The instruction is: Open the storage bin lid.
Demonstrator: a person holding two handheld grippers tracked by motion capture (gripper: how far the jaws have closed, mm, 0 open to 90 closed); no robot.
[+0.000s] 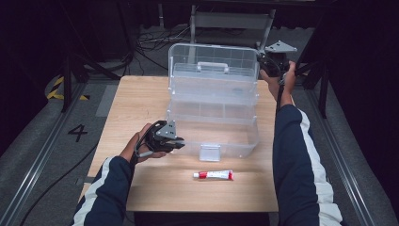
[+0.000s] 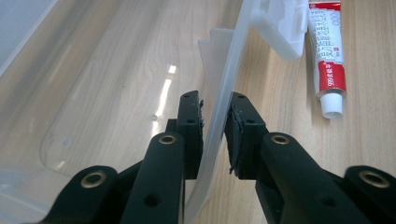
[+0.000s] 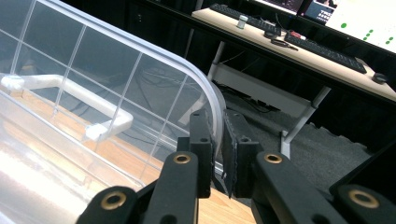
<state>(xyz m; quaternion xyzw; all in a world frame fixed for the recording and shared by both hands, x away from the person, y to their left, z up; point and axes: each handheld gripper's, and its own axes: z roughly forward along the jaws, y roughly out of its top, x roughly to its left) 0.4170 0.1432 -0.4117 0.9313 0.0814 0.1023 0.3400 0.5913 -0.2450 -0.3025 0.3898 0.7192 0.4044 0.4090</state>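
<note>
Both grippers are clamped: left gripper on the box wall, right gripper on the lid edge; the base should be steadied as the lid is swung

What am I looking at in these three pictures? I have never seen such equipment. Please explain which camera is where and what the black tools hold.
A person sits at a wooden table and holds a hand tool with two black jaws in each hand. The high view looks down from above. Each of the other two pictures comes from a camera on one tool, looking along its jaws.

On the table stands a clear plastic storage box with its lid raised. In front of it lies a red and white tube.

The left gripper pinches the box's front wall near its left corner. The right gripper pinches the upper right edge of the lid, probably to keep it up. The tube lies untouched.
</note>
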